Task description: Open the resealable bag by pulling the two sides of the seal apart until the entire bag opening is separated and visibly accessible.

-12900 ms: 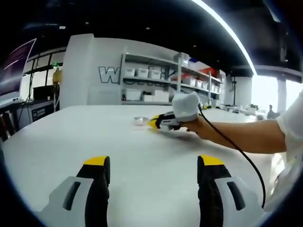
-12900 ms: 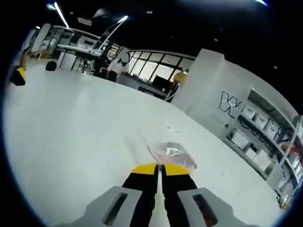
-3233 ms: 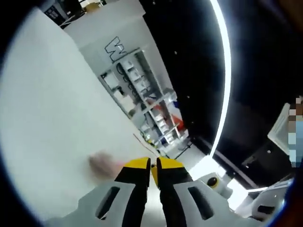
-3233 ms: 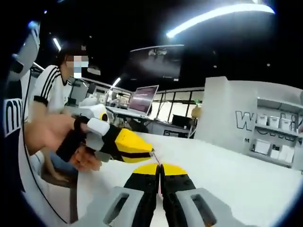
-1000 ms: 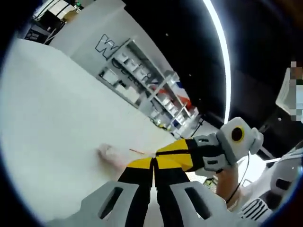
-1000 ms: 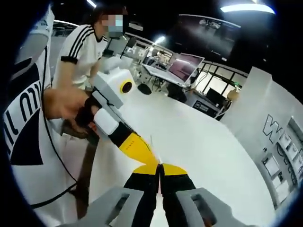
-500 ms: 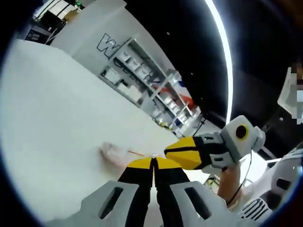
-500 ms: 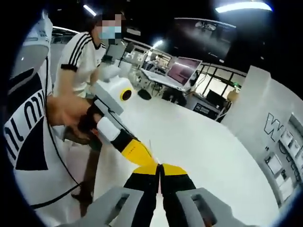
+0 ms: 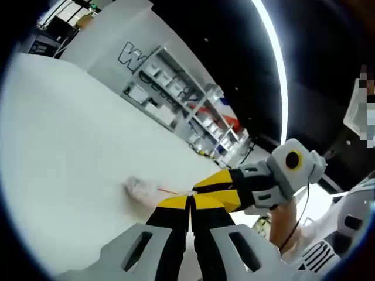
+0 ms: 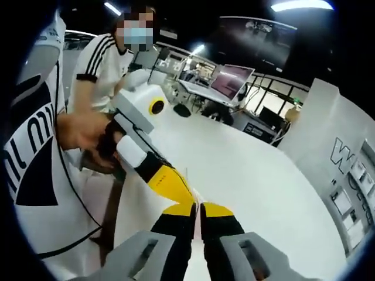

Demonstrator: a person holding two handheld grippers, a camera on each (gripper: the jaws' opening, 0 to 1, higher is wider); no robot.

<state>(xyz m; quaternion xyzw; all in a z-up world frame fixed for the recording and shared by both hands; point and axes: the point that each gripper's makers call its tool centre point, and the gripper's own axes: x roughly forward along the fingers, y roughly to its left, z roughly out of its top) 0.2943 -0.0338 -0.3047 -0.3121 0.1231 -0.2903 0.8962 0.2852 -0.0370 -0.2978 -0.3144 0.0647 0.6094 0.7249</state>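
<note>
A small clear resealable bag (image 9: 138, 188) with a red seal line hangs just above the white table (image 9: 64, 129), its pinkish lower part to the left. My left gripper (image 9: 188, 202) is shut on one side of the seal. My right gripper (image 9: 202, 188) reaches in from the right, tip to tip with it. In the right gripper view, the right gripper (image 10: 198, 208) is shut on a thin edge of the bag (image 10: 188, 177). The left gripper (image 10: 187, 197) meets it from the left, held by a hand (image 10: 88, 133).
Shelving with white boxes (image 9: 167, 99) stands beyond the table's far edge. A person in a white striped shirt (image 10: 96, 64) sits at the table's near side. A laptop (image 10: 231, 79) and desks lie further back. The table top (image 10: 258, 170) stretches wide to the right.
Half a second ago the right gripper's tips stood slightly apart from the left's; now they touch again. Both stay shut on the bag, which hangs in the same place.
</note>
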